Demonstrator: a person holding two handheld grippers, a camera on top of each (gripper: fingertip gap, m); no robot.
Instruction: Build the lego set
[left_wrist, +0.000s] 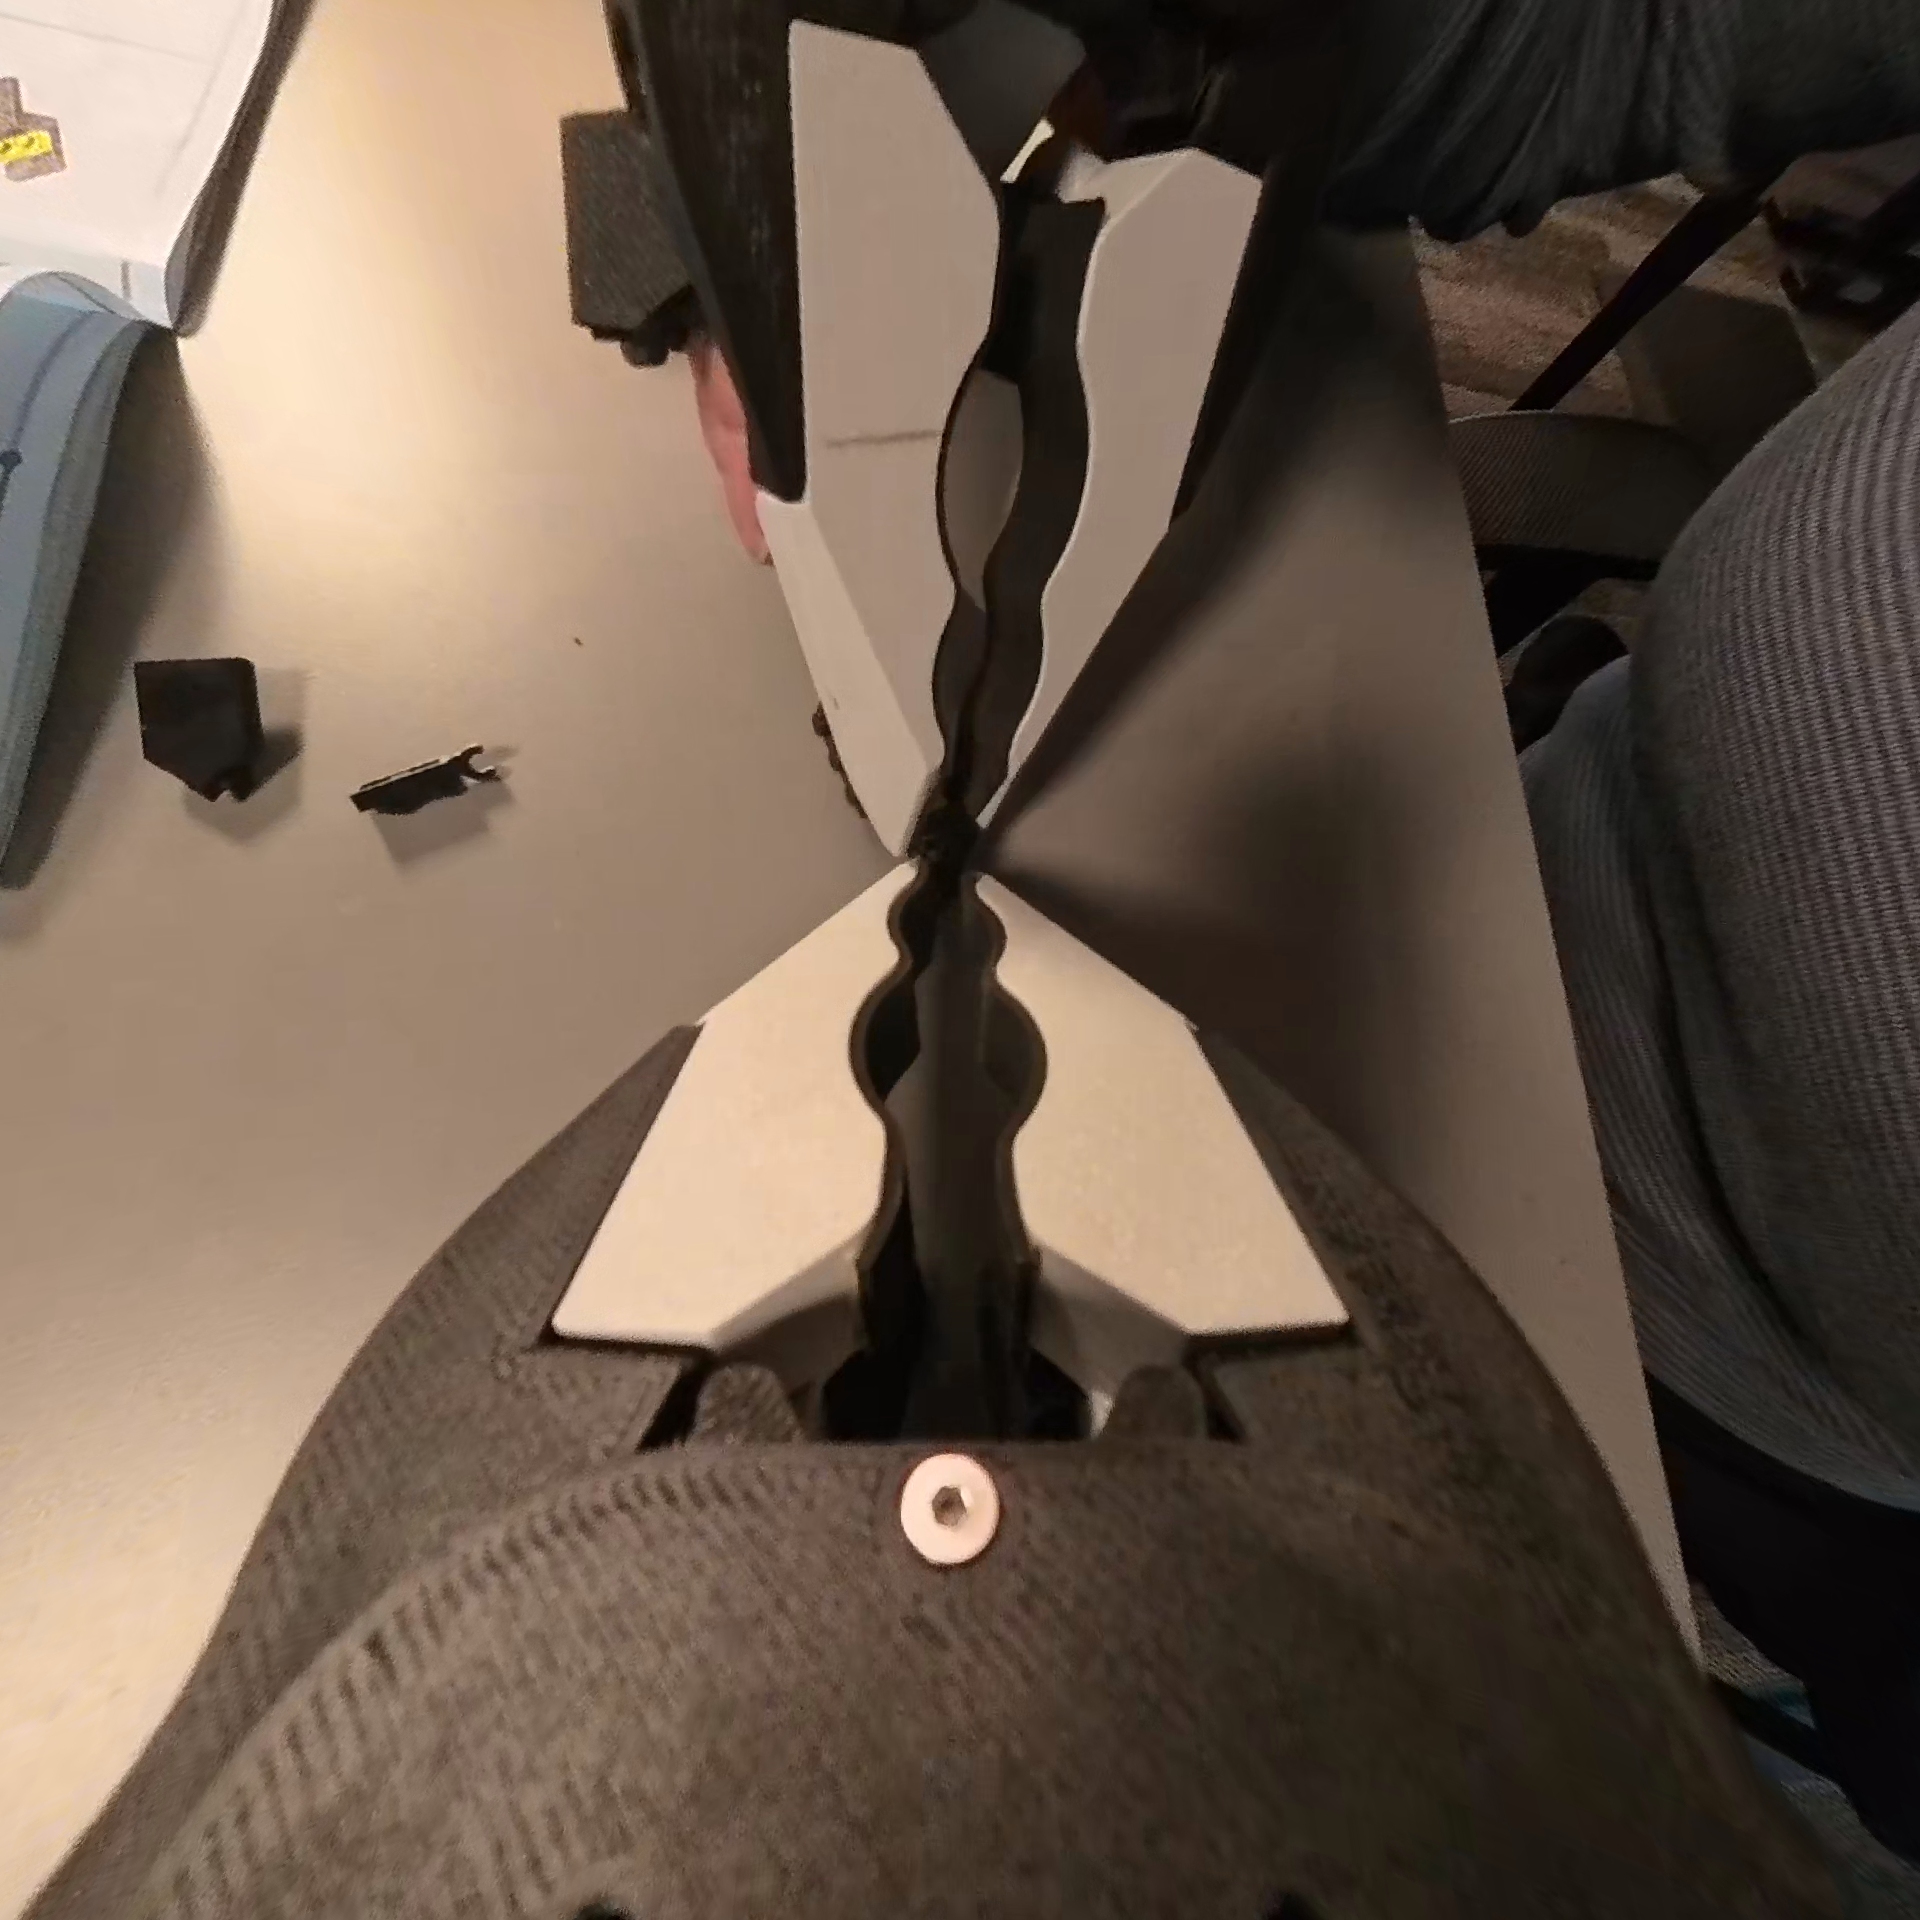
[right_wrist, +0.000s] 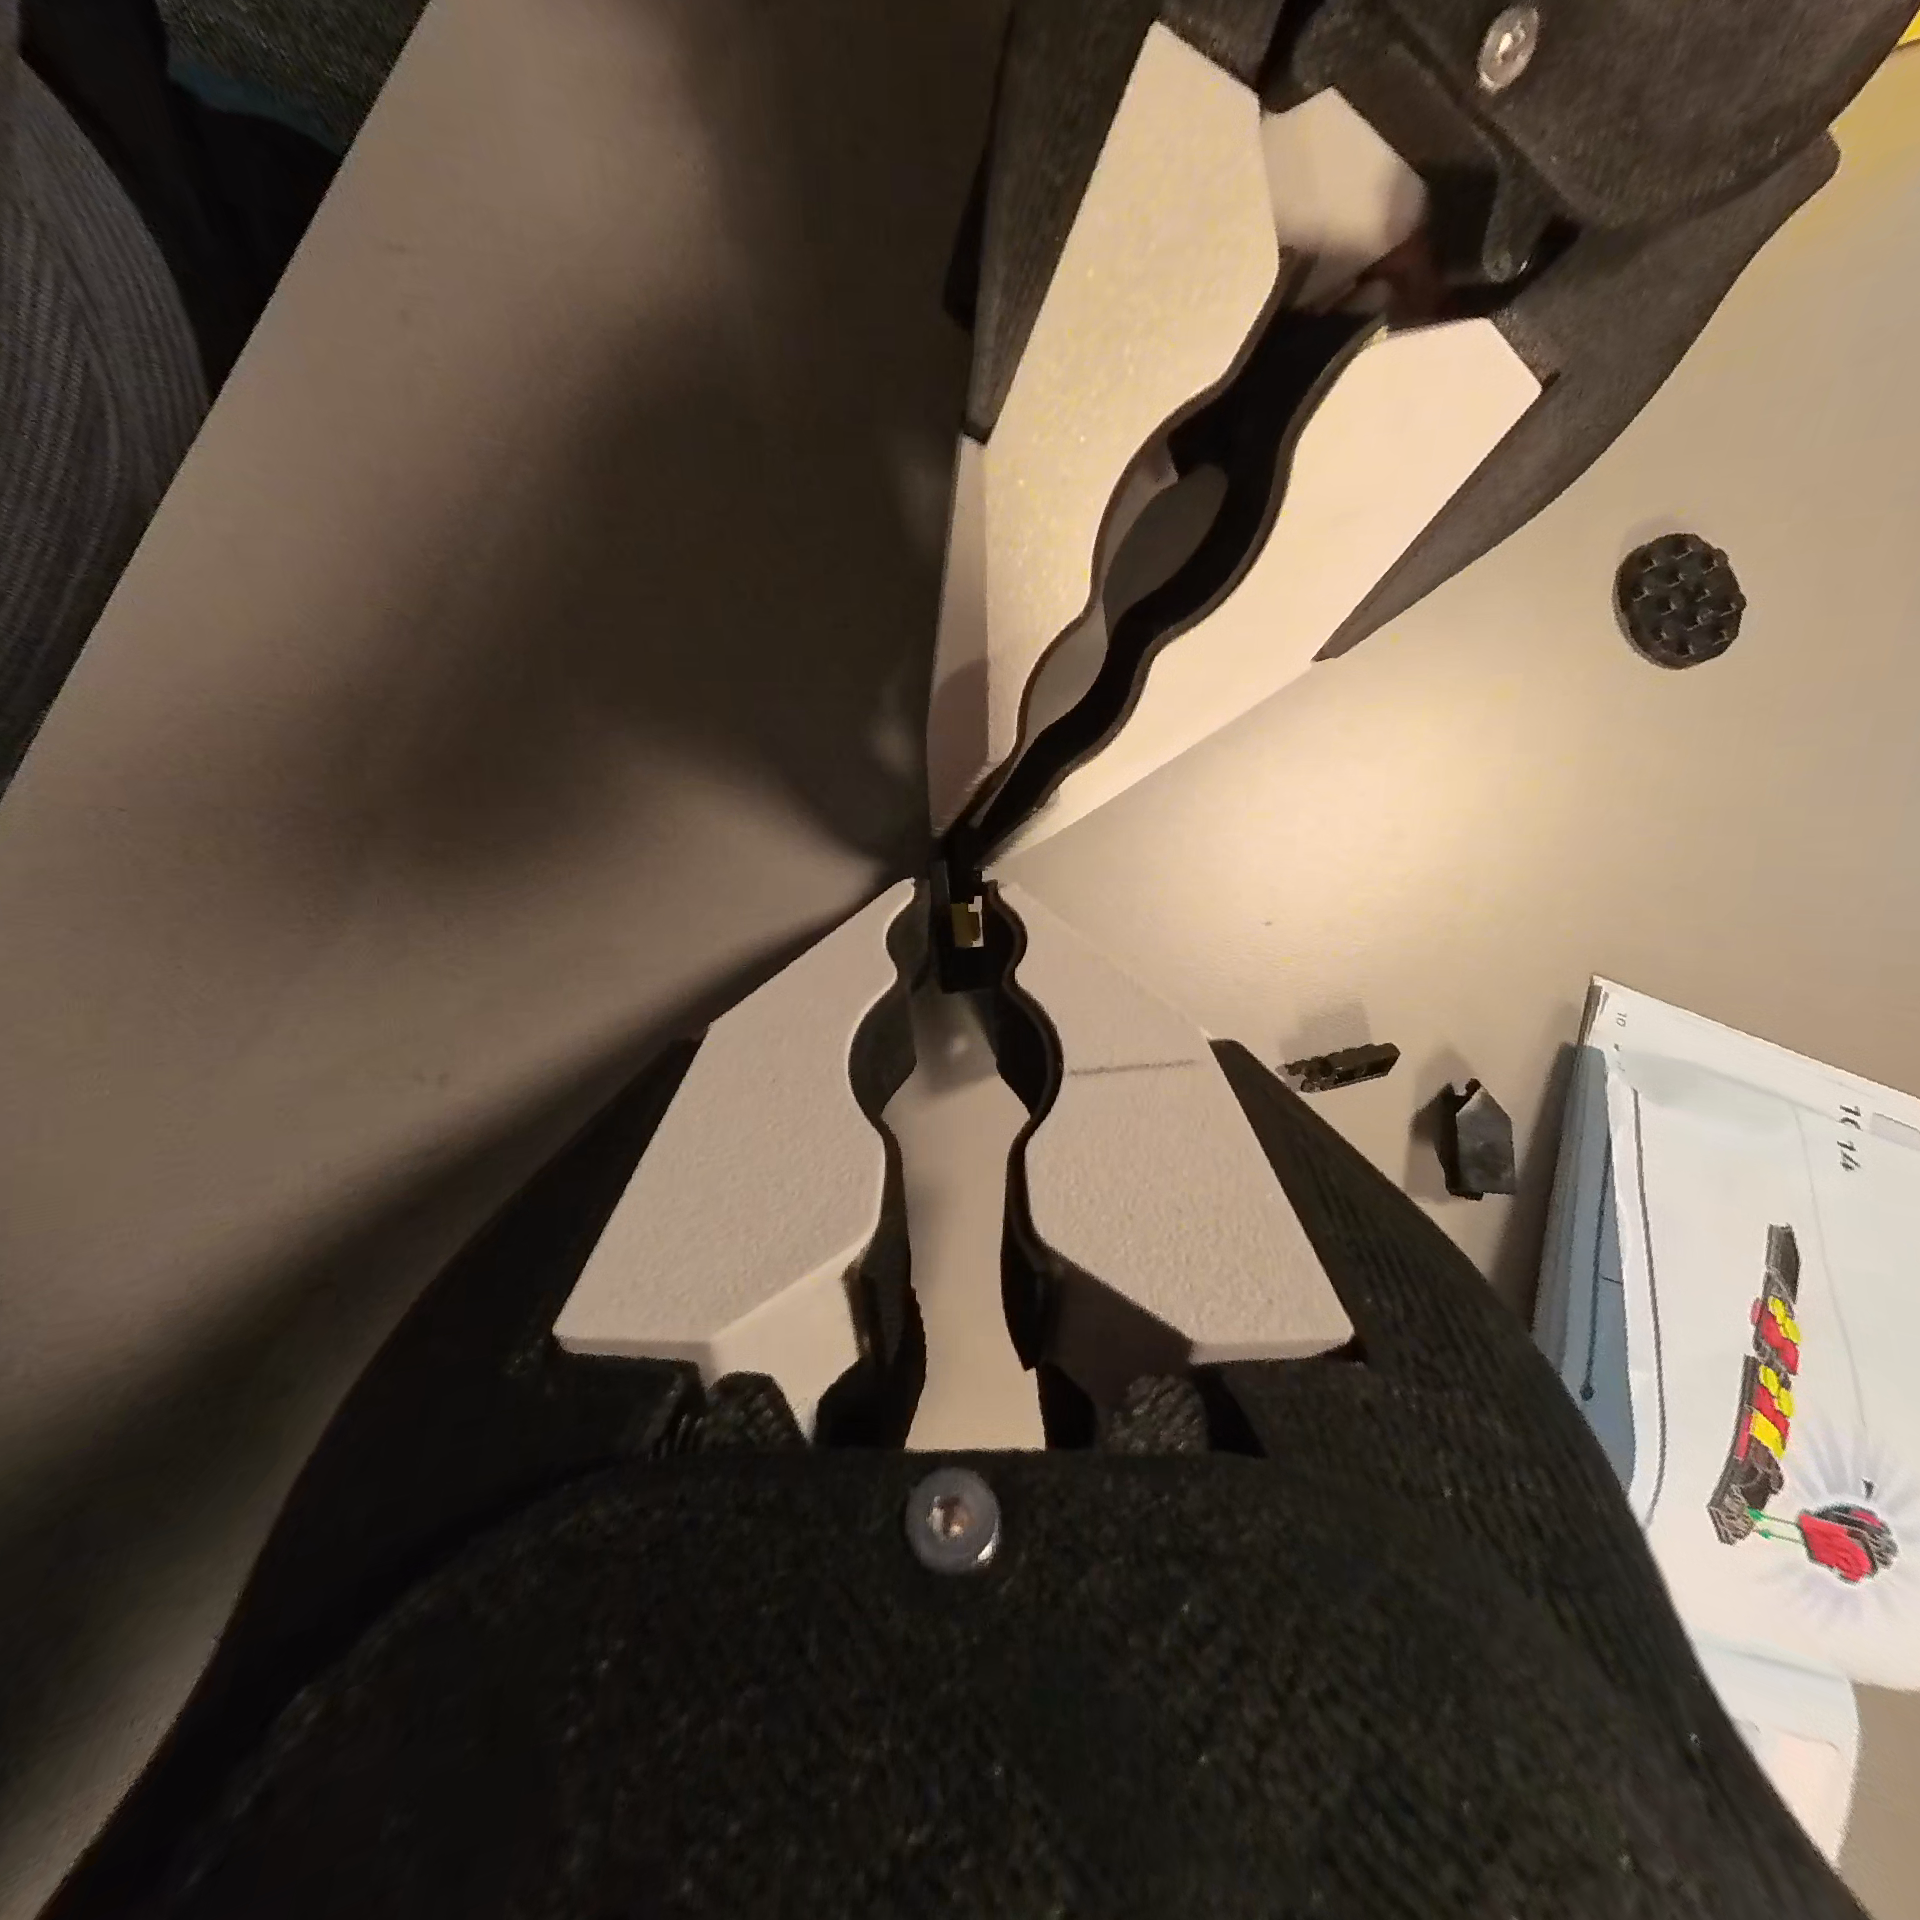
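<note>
My two grippers meet tip to tip above the beige table (left_wrist: 364, 1039). In the right wrist view my right gripper (right_wrist: 961, 899) is shut on a small black Lego piece with a yellow part (right_wrist: 963, 925). My left gripper (right_wrist: 971, 821) comes in from the upper right, and its tips close on the far end of that same piece. In the left wrist view my left gripper (left_wrist: 943, 871) is shut at the tips on a small black bit (left_wrist: 948, 836). The right gripper (left_wrist: 954, 805) faces it from above. Most of the piece is hidden by the fingers.
On the table lie a black sloped piece (left_wrist: 197, 727) (right_wrist: 1475, 1138), a flat black clip piece (left_wrist: 421, 784) (right_wrist: 1340, 1065) and a round black studded piece (right_wrist: 1680, 597). The instruction booklet (right_wrist: 1766, 1351) lies beside them. A person's grey-clothed lap (left_wrist: 1766, 935) is at the table edge. My left and right fingertips are right by each other.
</note>
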